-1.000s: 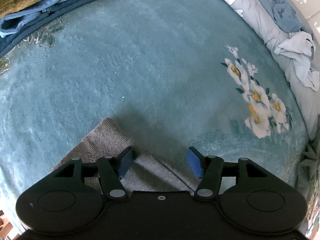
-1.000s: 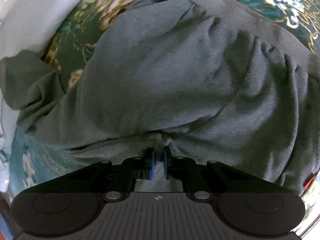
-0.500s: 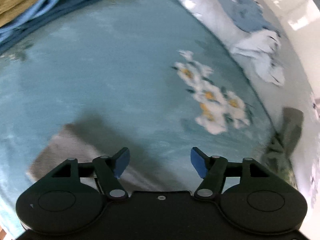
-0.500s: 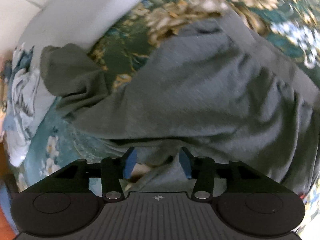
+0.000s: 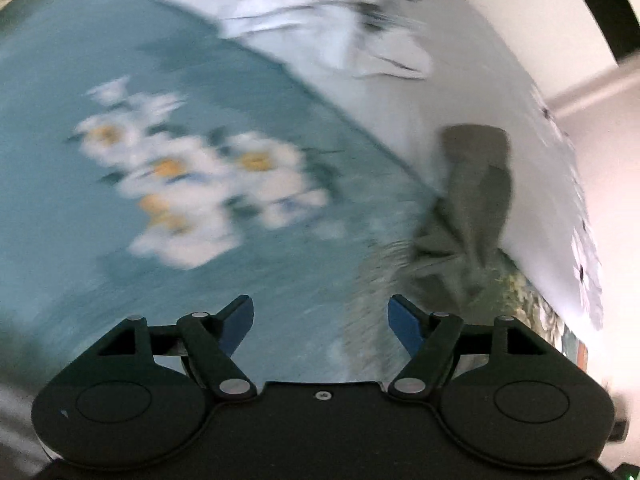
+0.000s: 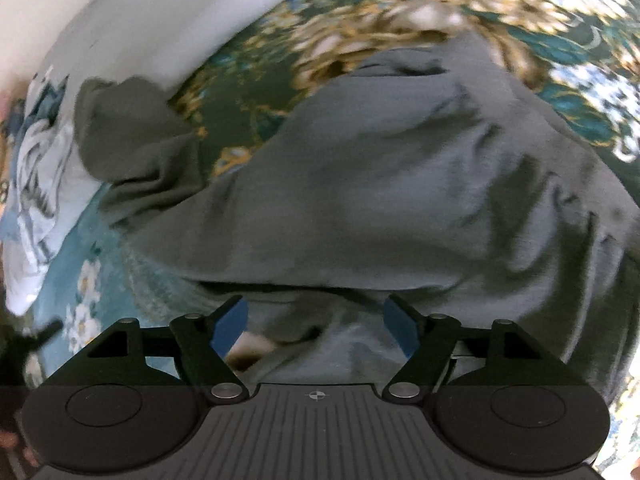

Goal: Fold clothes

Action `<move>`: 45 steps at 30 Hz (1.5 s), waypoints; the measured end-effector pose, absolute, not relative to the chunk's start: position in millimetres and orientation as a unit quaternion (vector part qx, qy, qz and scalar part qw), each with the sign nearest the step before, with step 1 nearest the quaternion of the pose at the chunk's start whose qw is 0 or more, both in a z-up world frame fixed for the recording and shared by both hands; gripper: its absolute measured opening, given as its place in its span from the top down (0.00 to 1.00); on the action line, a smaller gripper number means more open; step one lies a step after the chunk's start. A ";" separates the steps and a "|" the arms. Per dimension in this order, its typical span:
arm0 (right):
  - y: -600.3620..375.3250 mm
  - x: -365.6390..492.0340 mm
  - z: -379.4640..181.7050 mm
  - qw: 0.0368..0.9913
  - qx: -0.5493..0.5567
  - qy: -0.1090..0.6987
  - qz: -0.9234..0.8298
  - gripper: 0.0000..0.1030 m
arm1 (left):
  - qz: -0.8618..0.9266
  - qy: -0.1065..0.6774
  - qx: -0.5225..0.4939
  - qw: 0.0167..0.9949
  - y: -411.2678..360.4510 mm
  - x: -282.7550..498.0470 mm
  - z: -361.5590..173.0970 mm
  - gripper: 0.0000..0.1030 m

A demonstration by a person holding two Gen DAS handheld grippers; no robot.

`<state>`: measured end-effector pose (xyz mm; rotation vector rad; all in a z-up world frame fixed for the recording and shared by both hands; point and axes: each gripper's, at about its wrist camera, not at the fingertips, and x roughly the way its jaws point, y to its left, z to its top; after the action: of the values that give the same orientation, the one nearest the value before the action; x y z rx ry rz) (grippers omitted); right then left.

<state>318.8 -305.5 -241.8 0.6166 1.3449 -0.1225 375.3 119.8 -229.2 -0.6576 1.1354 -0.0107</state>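
Note:
A dark grey garment (image 6: 400, 200) lies spread and rumpled over a dark green and gold patterned carpet, filling most of the right wrist view; one end of it (image 6: 132, 140) reaches toward a white edge. My right gripper (image 6: 316, 324) hovers just above the garment's near hem, its jaws opening, pads off the cloth. In the blurred left wrist view my left gripper (image 5: 320, 320) is over a teal rug, its jaws opening with nothing between them. The grey garment's bunched end (image 5: 468, 216) shows to its upper right.
The teal rug bears a white and yellow flower print (image 5: 192, 184). Pale blue and white cloth (image 5: 328, 28) lies heaped along the rug's far side, also the crumpled pale cloth (image 6: 32, 208). A white wall or panel (image 5: 500, 80) rises to the right.
My right gripper let go of the garment's hem and its jaws spread wide as it lifted slightly. My left gripper swung right across the rug, leaving the light grey folded cloth behind, and spread wider.

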 end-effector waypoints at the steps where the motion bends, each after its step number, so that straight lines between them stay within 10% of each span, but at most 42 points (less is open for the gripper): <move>1: -312.3 316.7 -242.1 0.735 0.285 0.612 -0.062 0.27 | -0.017 0.532 -0.297 0.793 108.5 386.4 -232.8 0.30; 13: -373.6 291.5 -243.4 0.724 0.314 0.606 -0.102 0.21 | -0.061 0.556 -0.239 0.794 32.2 449.2 -280.4 0.43; 20: -389.9 283.7 -251.3 0.711 0.335 0.609 -0.109 0.21 | -0.093 0.559 -0.276 0.776 22.8 449.4 -287.0 0.98; 40: -436.5 267.5 -262.8 0.705 0.371 0.591 -0.127 0.21 | -0.227 0.527 -0.259 0.777 -107.2 479.7 -240.2 0.99; 45: -442.2 266.1 -265.3 0.703 0.378 0.590 -0.122 0.21 | -0.205 0.501 -0.299 0.786 -64.4 458.7 -235.5 0.66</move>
<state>266.1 -442.2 -265.3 0.8402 1.3114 -0.2718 458.7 -64.4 -235.5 -0.6454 1.0793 -0.4430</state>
